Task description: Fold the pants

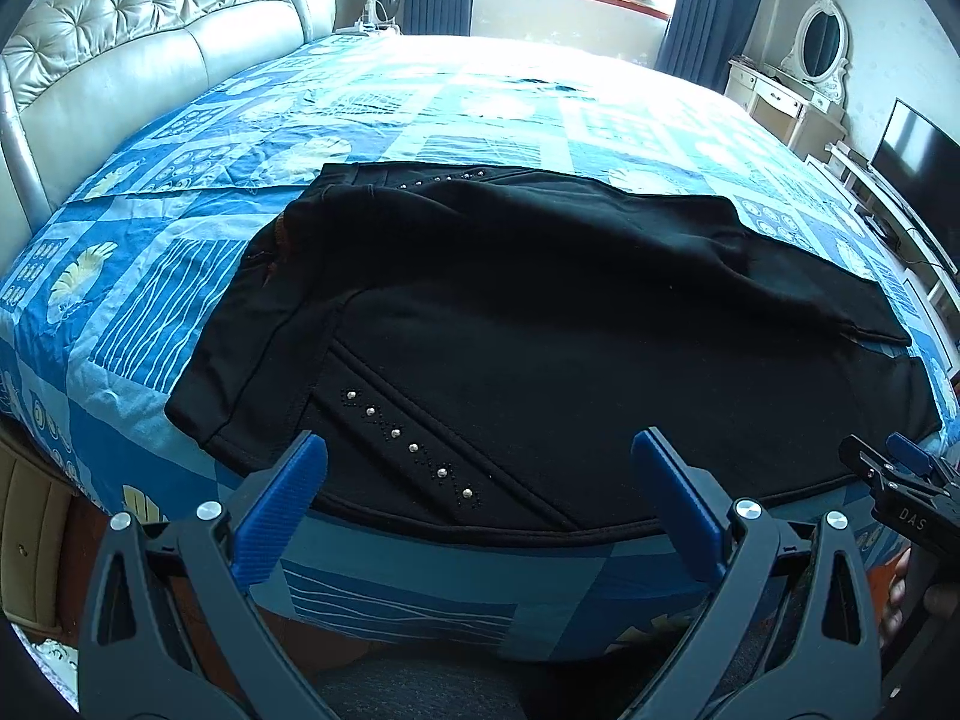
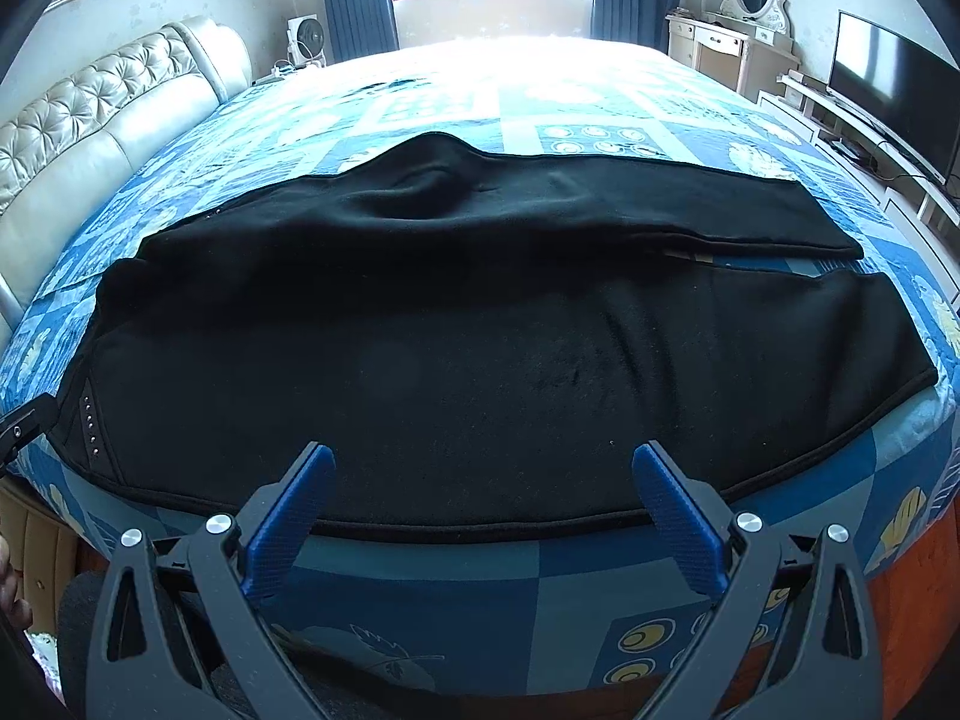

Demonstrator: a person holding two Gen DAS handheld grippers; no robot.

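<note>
Showing pants [image 1: 540, 324] waistband studs [image 1: 414, 449] leftward.

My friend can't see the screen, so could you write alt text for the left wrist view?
Black pants lie spread on a blue patterned bedspread, studs along the waist end. The left tongs hover open at the near hem, holding nothing.
</note>
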